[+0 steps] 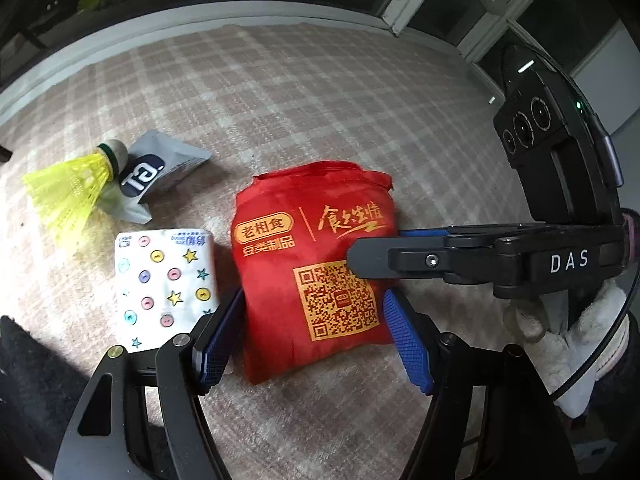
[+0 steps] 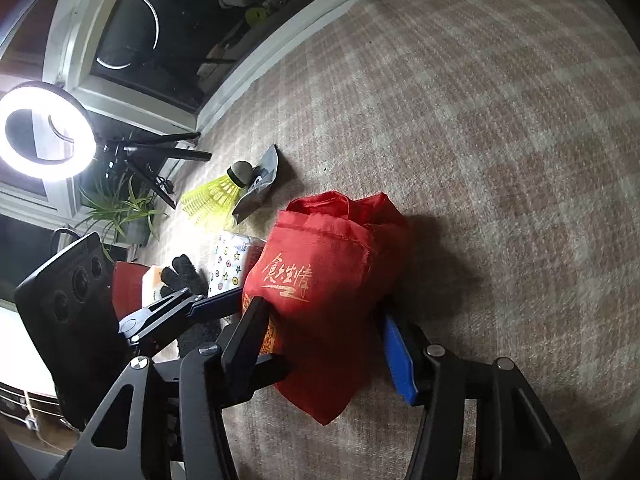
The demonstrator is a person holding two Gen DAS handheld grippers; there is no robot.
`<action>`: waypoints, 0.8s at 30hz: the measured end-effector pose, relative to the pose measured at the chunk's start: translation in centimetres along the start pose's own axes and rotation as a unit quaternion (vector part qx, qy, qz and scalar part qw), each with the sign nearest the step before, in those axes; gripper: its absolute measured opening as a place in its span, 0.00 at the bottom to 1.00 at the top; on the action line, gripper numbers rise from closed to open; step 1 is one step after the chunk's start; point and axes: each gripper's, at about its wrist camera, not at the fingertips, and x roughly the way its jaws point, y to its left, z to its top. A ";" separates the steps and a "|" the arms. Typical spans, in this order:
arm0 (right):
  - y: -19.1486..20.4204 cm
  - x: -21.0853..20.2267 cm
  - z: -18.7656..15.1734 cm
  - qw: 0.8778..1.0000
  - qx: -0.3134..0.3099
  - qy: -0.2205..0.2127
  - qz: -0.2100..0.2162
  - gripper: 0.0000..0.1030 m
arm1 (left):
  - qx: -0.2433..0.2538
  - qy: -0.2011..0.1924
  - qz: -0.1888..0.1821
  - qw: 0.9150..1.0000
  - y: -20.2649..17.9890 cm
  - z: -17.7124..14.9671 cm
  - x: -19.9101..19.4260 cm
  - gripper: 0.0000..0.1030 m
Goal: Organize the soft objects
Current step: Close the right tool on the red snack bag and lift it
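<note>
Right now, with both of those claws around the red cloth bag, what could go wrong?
1. The red fabric bag is limp and bunched; if left gripper and right gripper pull differently, it may slip out or unfold.
2. The white tissue pack printed with buttons and stars lies right beside the left gripper's finger and might get nudged.

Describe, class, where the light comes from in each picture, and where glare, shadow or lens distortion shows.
Right wrist view: the glowing ring light blows out white, and the red fabric pouch casts a dark shadow to its right. Left wrist view: softer light, fisheye bending the checked cloth's far edge.
</note>
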 end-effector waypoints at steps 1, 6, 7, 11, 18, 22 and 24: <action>0.0 0.0 0.0 1.000 -0.001 0.000 0.000 0.50 | 0.005 0.000 0.000 1.000 -0.1 0.0 0.1 0.68; 0.2 0.0 0.0 1.000 -0.002 -0.002 0.001 0.49 | 0.014 -0.007 0.004 1.000 -0.7 0.0 0.2 0.68; 0.4 0.0 -0.1 1.000 -0.003 -0.003 0.001 0.48 | 0.012 -0.008 0.003 1.000 -0.8 -0.1 0.1 0.67; 1.1 -0.5 -0.4 1.000 -0.010 -0.010 0.000 0.48 | 0.007 -0.028 0.001 1.000 -1.0 -0.4 -1.1 0.66; 3.3 -2.5 -1.6 0.999 -0.037 -0.027 0.005 0.48 | 0.002 -0.065 0.005 0.998 -1.9 -2.0 -4.9 0.66; 4.8 -3.8 -2.5 0.998 -0.050 -0.036 0.014 0.48 | 0.004 -0.090 0.015 0.996 -2.9 -3.4 -7.2 0.66; 5.8 -4.4 -3.0 0.997 -0.061 -0.039 0.017 0.48 | 0.002 -0.100 0.019 0.995 -3.3 -4.1 -8.2 0.66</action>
